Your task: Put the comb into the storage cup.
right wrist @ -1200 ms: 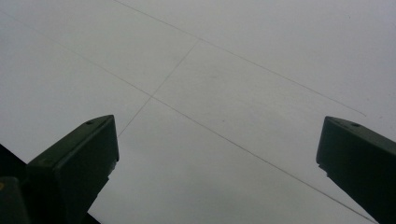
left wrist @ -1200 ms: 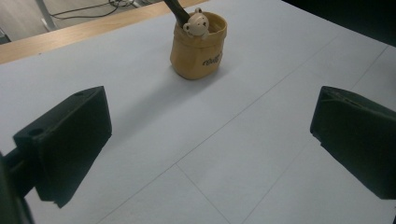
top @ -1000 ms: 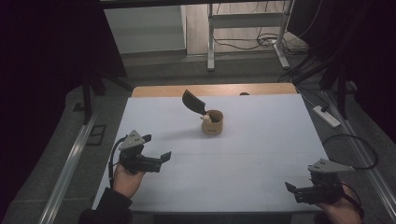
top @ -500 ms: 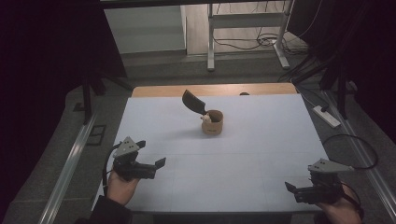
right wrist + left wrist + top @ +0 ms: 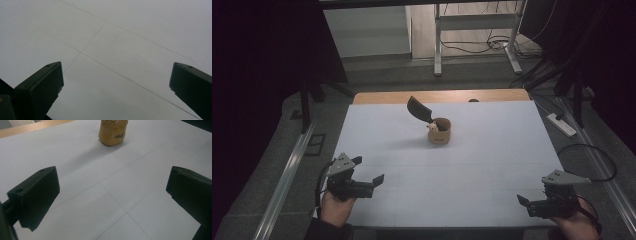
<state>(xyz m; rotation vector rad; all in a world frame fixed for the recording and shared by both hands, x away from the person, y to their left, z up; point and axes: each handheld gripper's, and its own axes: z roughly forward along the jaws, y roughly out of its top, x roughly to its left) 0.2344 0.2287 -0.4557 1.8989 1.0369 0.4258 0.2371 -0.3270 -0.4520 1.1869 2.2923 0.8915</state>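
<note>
High view: left tool (image 5: 374,181) and right tool (image 5: 523,201), both spread wide and empty, near desk (image 5: 492,150) edge; best approached squarely toward upright tan cup (image 5: 439,131), avoiding dark spatula (image 5: 418,108).

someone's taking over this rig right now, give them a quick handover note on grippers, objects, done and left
Left gripper: open, holding nothing, low over the table's near-left part, aimed toward the cup.
Right gripper: open, holding nothing, at the near-right edge.
Tan cup: upright at centre-far table, with a dark spatula standing in it, leaning back-left, and a small pale item I can't identify beside the handle.
Done: nothing visibly; both things sit untouched.
Left: probably reach in and take the spatula or cup; the left gripper is nearer.
</note>
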